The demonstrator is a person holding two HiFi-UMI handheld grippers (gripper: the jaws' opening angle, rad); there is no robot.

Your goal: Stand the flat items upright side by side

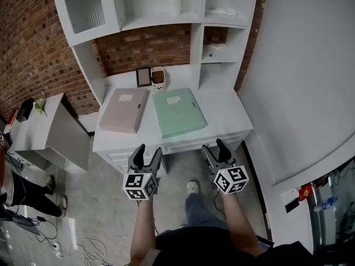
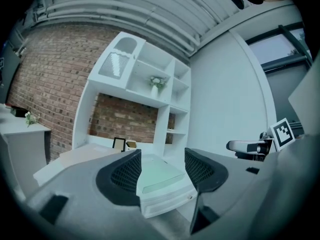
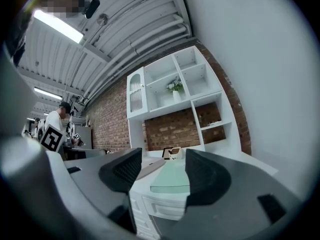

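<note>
**Workpieces.** Two items lie flat on the top of the white desk (image 1: 223, 108): a flat, rectangular, stiff-covered green file (image 1: 177, 112) on the desk's right half, and a flat, rectangular beige file (image 1: 123, 111) on its left half. They lie just beside each other without touching. Each has a label toward the desk's rear. Neither has been raised yet.

**Handling (judgement).**
- The covers look rigid, so each file should tip up as one piece without sagging.
- The surfaces look smooth. Expect the pads to slide if the grip is shallow.
- Weight depends on the contents, which cannot be seen. Treat each file as moderately heavy.
- Take hold at the edge nearest the desk's front, where the green file comes close to the rim. Clamp across the thickness, then pivot the file onto a long edge.
- A freshly stood file may topple. Brace it with the other gripper or against its neighbour.

**Gripper pose.** The left gripper (image 1: 148, 153) and the right gripper (image 1: 214, 148) are held level, short of the desk's front edge, pointing toward the desk. The left lines up with the gap between the files, the right with the green file's right side. Both have their jaws spread wide with nothing between the pads.
</note>
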